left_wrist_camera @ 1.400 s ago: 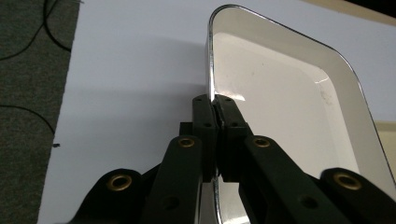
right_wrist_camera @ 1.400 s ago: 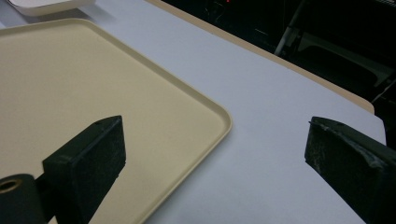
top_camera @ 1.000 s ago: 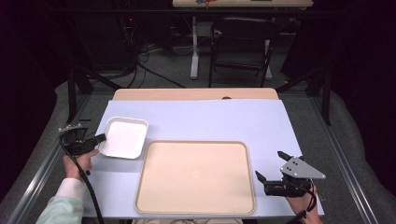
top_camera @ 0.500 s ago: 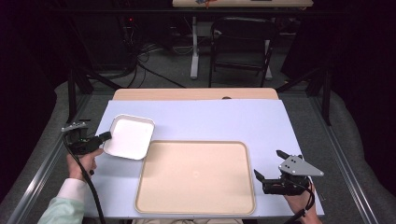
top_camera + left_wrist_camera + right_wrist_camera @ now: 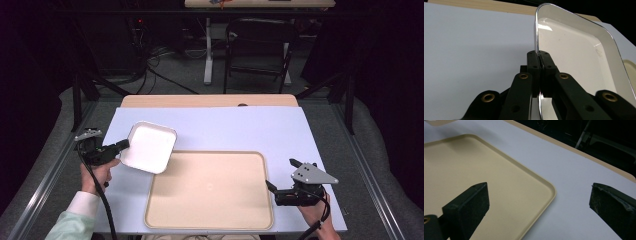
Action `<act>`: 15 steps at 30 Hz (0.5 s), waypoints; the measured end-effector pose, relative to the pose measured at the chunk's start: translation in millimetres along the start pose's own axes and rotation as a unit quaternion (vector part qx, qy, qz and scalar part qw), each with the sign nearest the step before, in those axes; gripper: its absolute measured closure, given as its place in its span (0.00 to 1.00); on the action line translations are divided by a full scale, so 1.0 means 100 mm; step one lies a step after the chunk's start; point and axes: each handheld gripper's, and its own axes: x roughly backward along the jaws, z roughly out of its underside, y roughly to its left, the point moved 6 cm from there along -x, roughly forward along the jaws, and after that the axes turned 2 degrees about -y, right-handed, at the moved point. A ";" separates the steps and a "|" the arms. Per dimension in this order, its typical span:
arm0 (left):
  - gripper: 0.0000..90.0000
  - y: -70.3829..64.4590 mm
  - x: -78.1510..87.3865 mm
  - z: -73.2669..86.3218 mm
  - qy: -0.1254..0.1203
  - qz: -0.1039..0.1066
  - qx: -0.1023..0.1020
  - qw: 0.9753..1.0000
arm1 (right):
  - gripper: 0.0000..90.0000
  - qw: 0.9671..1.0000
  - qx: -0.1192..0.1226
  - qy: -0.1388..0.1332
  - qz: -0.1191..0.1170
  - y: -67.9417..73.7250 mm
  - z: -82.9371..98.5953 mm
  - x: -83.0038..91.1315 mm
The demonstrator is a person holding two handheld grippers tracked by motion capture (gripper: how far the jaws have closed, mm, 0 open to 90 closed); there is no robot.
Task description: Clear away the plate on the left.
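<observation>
2 grippers are in play, and we go near to far. Nearest, at the right, the right gripper [image 5: 280,189] hovers just beside the near right corner of the beige tray [image 5: 210,220], jaws spread wide and empty. In the right gripper view its 2 fingers [image 5: 467,207] straddle the tray's rim, touching nothing.

The tray itself is bare, lying on the light blue mat [image 5: 240,130] toward the near edge.

Farther and to the left, the left gripper [image 5: 122,145] is clamped on the left rim of the white dish [image 5: 148,147]. The left gripper view shows the jaws pinched tight on that thin rim, with the dish [image 5: 574,57] tilted and lifted off the mat. From the high view the dish's near right corner overlaps the tray's far left corner, and we can't tell if it touches.

Progress, as we judge it: the grasp and lift of the dish are done and the carry toward the tray is partway. What's left looks like centring the dish over the tray, lowering it flat, and letting go. The right gripper has no job yet.
</observation>
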 end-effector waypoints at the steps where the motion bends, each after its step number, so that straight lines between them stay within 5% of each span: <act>1: 0.98 -0.03 -0.01 -0.01 -0.003 0.003 -0.001 1.000 | 0.02 1.000 0.001 -0.001 0.000 0.01 -0.01 -0.01; 15: 0.98 -0.29 -0.05 -0.04 -0.013 0.021 -0.017 1.000 | 0.02 1.000 -0.002 0.005 -0.016 0.12 -0.10 -0.15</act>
